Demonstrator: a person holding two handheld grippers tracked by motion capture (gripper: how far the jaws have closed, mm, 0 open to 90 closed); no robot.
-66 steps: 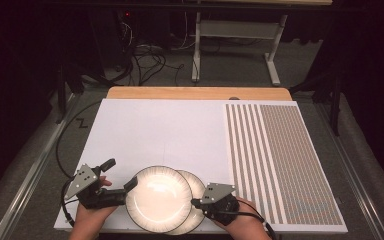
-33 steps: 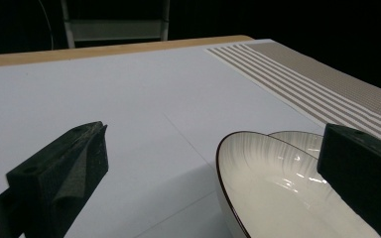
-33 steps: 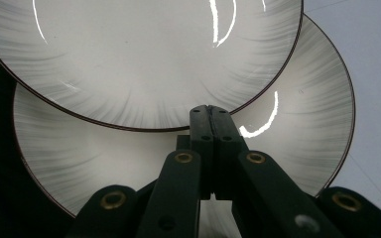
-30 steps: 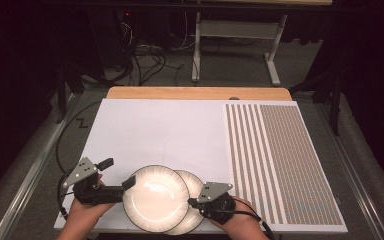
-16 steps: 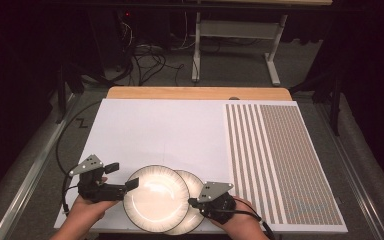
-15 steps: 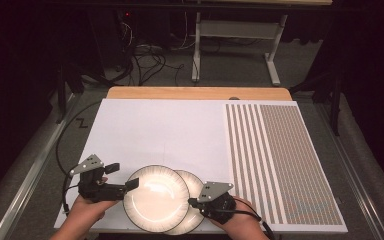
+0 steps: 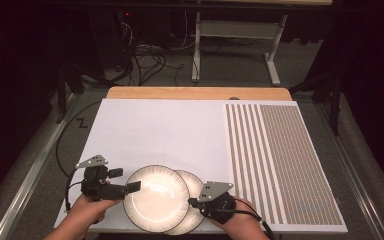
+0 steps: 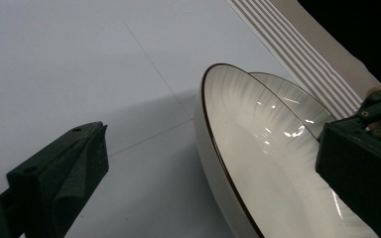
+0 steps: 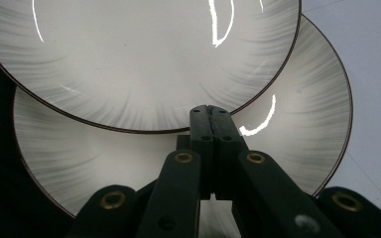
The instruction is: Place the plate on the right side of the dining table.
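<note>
White glazed china w/ a thin dark rim: two dinner plates sit at the 6 o'clock edge of the white table top [image 7: 170, 130]. The upper plate [image 7: 155, 197] lies part over the lower plate [image 7: 192, 181], which peeks out toward 2–3 o'clock.

What's changed in the last couple of secs is all on the left side. The left gripper [image 7: 125, 180] has rolled at the wrist, so its grey top plate sits higher than before, and it has settled at the upper plate's 9 o'clock. The upper plate looks nudged a touch toward 9 as well. Its jaws are spread wide. In the left gripper view one pad is out over bare table and the other over the plate's inside, w/ the rim between them and nothing pinched yet.

The right gripper [image 7: 192, 202] hasn't budged. Its jaws are clenched tight together, empty, w/ the tips over the lower plate and right at the upper plate's edge, approx 4 o'clock.

My read: the left is now lined up to bite the upper rim, and the right is prob. just steadying the pair. No grip yet, so the plates aren't separated. The striped mat [image 7: 280, 160] off at 3 o'clock is bare.
</note>
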